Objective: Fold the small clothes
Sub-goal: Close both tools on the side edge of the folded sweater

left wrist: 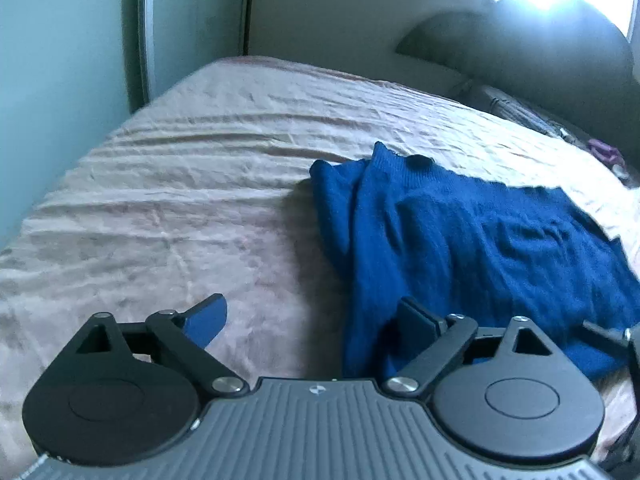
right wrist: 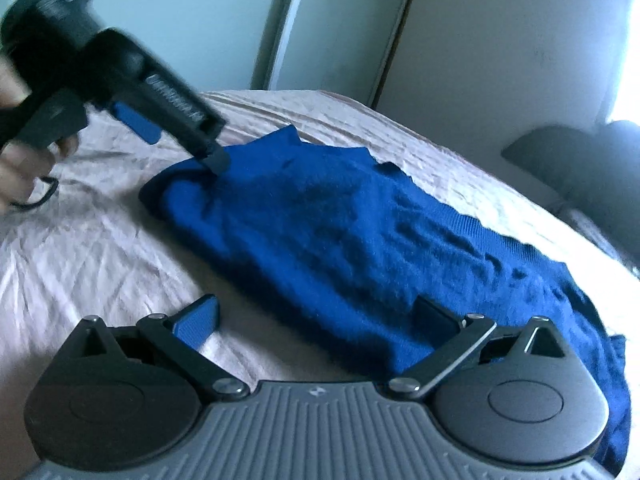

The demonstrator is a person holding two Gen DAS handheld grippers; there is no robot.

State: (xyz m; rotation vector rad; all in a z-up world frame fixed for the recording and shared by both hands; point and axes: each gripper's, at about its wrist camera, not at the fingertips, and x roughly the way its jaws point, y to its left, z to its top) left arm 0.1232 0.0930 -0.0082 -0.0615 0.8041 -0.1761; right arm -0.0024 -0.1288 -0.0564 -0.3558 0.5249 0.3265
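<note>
A blue knit garment (left wrist: 480, 240) (right wrist: 340, 240) lies partly folded on a pale pink bedsheet (left wrist: 180, 180) (right wrist: 80, 260). My left gripper (left wrist: 312, 318) is open: its left finger hangs over bare sheet and its right finger over the garment's near edge. In the right wrist view the left gripper (right wrist: 176, 142) hovers at the garment's far left corner, its dark fingertip (right wrist: 216, 160) at the fabric, with nothing pinched. My right gripper (right wrist: 316, 316) is open too, straddling the garment's near edge, one finger over sheet and one over cloth.
Dark grey pillows (left wrist: 520, 48) (right wrist: 580, 168) lean at the head of the bed. Glossy pale green wardrobe doors (left wrist: 60, 60) (right wrist: 180, 20) stand beyond the bed's far side. A hand (right wrist: 16, 168) holds the left gripper. Small purple items (left wrist: 608, 152) lie at the far right.
</note>
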